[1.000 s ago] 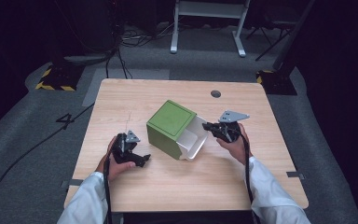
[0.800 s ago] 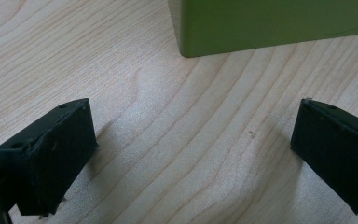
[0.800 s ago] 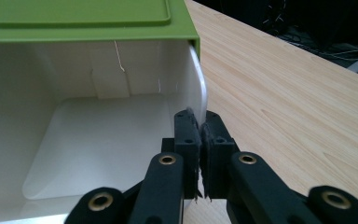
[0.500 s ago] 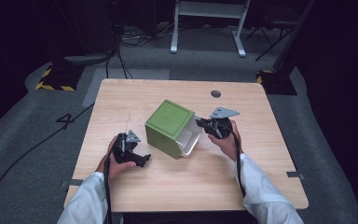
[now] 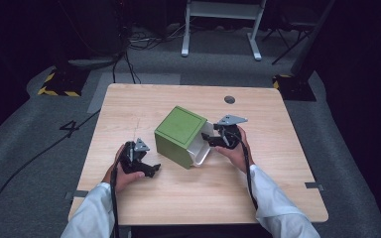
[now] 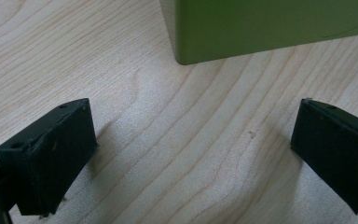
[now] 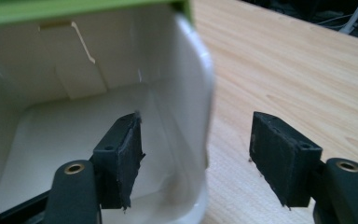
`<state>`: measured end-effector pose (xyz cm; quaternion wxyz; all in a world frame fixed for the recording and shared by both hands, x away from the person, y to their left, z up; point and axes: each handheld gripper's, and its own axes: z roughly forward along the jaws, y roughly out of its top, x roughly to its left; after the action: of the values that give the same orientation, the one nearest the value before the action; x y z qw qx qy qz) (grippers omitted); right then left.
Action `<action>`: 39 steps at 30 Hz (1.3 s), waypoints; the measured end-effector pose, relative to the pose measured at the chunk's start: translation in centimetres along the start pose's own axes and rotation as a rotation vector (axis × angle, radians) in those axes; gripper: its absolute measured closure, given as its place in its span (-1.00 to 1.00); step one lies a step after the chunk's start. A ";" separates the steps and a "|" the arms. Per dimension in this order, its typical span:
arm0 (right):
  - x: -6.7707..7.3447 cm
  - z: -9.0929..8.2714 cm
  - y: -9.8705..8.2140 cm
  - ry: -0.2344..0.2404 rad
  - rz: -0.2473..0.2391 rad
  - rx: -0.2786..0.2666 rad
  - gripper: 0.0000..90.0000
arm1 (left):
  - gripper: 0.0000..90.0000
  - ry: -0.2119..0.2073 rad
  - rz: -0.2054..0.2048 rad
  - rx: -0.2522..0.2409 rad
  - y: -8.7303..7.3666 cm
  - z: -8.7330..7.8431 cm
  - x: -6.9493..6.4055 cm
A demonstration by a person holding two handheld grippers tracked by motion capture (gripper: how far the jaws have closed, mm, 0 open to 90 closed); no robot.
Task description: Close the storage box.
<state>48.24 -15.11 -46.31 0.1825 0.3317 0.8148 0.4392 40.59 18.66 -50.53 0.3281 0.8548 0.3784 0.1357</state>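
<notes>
Hand-held gripper (image 7: pixel 196 161) agape astride bin (image 7: pixel 121 112) wall.

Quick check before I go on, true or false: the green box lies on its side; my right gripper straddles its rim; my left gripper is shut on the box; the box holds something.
1. The green box lies on its side, opening toward the right gripper. True.
2. The right gripper straddles the white rim, one jaw inside, one outside. True.
3. The left gripper is shut on the box. False: it is open on the table, short of the box.
4. The box holds something. False: the visible interior is bare.
</notes>
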 end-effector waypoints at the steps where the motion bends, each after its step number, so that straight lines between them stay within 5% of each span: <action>1: 0.4 0.2 0.0 0.001 -0.007 0.011 -0.25 | -1.00 0.000 0.000 0.000 0.0 0.0 0.0; 14: 0.4 -1.1 -0.7 0.026 -0.014 -0.004 -0.49 | -0.99 0.004 0.006 0.000 0.0 0.0 0.0; 22: -0.4 -4.7 -1.5 0.039 -0.096 0.020 -0.53 | -0.99 0.003 -0.001 -0.001 0.0 0.0 0.0; 27: -1.4 -7.6 -2.3 0.045 -0.100 -0.001 -0.51 | -0.99 0.003 -0.002 -0.001 0.0 0.0 0.0; 39: -3.6 -12.6 -6.9 0.012 -0.140 0.061 -0.49 | -0.99 0.003 -0.001 -0.001 0.0 0.0 0.0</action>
<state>40.78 -27.86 -45.17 0.1975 0.2766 0.8502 0.4021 40.56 18.65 -50.53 0.3279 0.8544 0.3791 0.1368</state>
